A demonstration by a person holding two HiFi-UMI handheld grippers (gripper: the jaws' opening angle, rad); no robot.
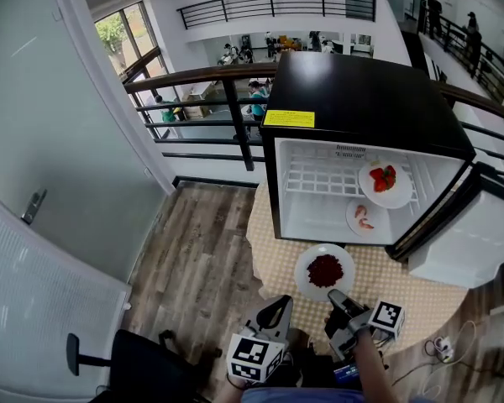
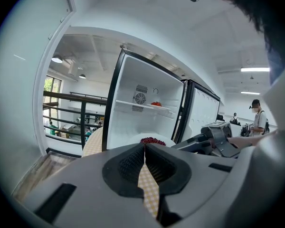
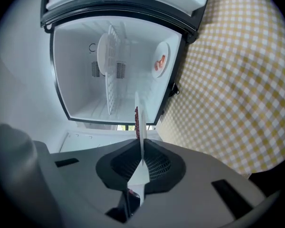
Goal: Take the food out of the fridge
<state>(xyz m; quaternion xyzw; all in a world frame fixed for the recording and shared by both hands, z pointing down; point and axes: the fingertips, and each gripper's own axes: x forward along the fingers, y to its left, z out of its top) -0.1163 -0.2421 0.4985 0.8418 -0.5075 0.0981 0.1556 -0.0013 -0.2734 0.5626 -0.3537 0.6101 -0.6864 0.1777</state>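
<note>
Right gripper view: plate (image 3: pixel 138 122) pinched between the tongs (image 3: pixel 142 163).

There is one fridge (image 1: pixel 361 91). There are three white plates of food: the strawberry plate (image 1: pixel 385 183), the pink food plate (image 1: pixel 367 217) and the dark red food plate (image 1: pixel 324 271). There are two tools, the left tool (image 1: pixel 279 303) and the right tool (image 1: pixel 337 295), and one desk (image 1: pixel 407 296).
</note>
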